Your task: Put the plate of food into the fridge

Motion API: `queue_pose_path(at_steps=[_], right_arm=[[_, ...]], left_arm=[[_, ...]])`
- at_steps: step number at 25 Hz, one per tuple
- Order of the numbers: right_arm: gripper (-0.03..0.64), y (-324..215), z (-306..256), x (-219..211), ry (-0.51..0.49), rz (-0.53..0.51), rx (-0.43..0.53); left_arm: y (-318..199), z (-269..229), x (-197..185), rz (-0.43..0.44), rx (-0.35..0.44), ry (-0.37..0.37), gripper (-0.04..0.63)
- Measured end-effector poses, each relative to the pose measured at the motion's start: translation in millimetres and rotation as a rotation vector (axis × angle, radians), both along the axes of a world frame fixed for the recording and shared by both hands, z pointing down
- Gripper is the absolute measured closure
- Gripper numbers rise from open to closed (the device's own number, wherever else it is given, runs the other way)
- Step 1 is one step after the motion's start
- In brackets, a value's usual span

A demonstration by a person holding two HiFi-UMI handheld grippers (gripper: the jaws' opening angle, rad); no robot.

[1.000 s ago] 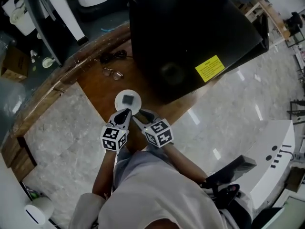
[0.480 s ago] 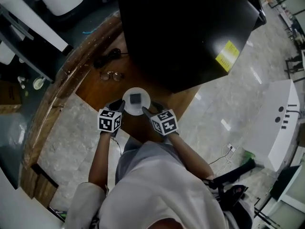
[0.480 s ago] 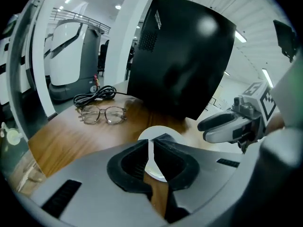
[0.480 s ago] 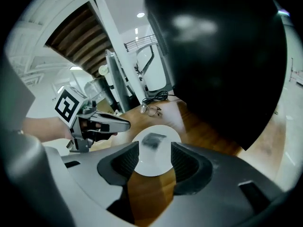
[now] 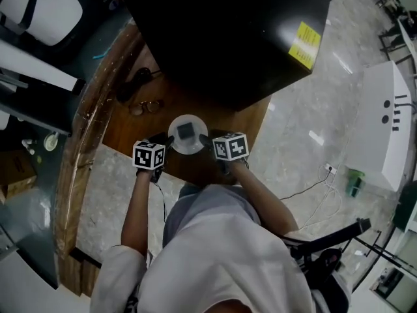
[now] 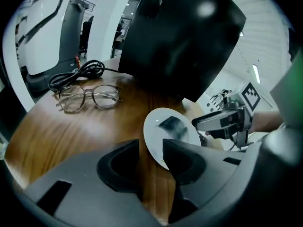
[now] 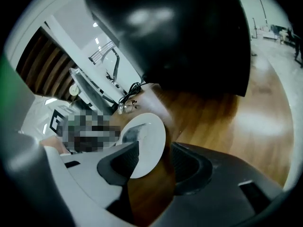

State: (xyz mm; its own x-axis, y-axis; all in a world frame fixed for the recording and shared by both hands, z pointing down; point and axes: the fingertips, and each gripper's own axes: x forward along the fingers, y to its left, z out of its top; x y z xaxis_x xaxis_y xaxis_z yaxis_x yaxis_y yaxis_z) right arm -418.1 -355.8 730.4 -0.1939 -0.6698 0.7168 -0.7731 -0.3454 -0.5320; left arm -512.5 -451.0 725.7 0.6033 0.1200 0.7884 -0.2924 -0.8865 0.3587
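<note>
Head view, left to right: cable (image 5: 133, 83) and glasses (image 5: 144, 107) lie on the wooden tabletop (image 5: 127, 132), well left of the work.

Left gripper (image 5: 163, 140) sits just left of the white plate (image 5: 189, 148). Its jaws have just been opening and now stand apart. In the left gripper view the plate's (image 6: 158, 143) near rim sits at the mouth of the gap. The pads aren't pressing on it, so no grip.

Plate is flat on the tabletop with a dark piece of food (image 5: 186, 130) in the middle. It lies directly in front of the black fridge (image 5: 228, 38), between the two grippers.

Right gripper (image 5: 206, 138) is just right of the plate. Its jaws have also just been opening and are released. In the right gripper view the rim (image 7: 150, 138) lies at the gap, partly behind the left-hand jaw, not clamped.

Key relation: the plate is round, so there's no axis to align. The jaws face it from opposite sides, about equally near. My read: each needs a short push inward over the rim, then both close together for a level lift.

Can't tell where the fridge door is, or whether it's open.
</note>
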Motion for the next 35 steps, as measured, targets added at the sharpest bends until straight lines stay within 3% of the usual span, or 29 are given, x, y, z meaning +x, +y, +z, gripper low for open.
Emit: queue_pose_path(at_steps=[7,13,19,23,28,30,33,35], right_arm=[[0.417,3.6,4.0,13.7,-0.09,0.079,-0.001],[0.48,-1.4,9.9,9.5,-0.34,0.184,0.073],[0.508,-6.2,10.3,6.0,-0.487,0.256,0.101],[0.574,-0.6,12.3,-2.3,-0.557,0.275,0.087],[0.583,1.9,9.5,-20.3,-0.741,0.286,0.173],[0.583,6.6,4.9,-24.6,-0.74,0.248,0.199],[0.583,6.3,8.4,-35.5,-0.644,0.167,0.183],[0.584,0.3,14.1,-44.2,-0.663,0.175,0.184]], left_arm=[[4.8,6.4,7.0,0.016,0.009,-0.011,0.448],[6.6,9.6,9.9,0.004,0.016,0.019,0.455],[1.6,10.5,9.2,-0.012,-0.021,0.037,0.484],[0.0,8.8,5.6,-0.034,-0.028,0.049,0.489],[-4.4,12.9,1.8,-0.052,-0.003,0.061,0.489],[-1.8,11.1,4.9,-0.052,-0.005,0.06,0.489],[-2.0,14.1,4.9,-0.052,-0.012,0.061,0.491],[-4.8,19.6,1.0,-0.052,-0.011,0.063,0.489]])
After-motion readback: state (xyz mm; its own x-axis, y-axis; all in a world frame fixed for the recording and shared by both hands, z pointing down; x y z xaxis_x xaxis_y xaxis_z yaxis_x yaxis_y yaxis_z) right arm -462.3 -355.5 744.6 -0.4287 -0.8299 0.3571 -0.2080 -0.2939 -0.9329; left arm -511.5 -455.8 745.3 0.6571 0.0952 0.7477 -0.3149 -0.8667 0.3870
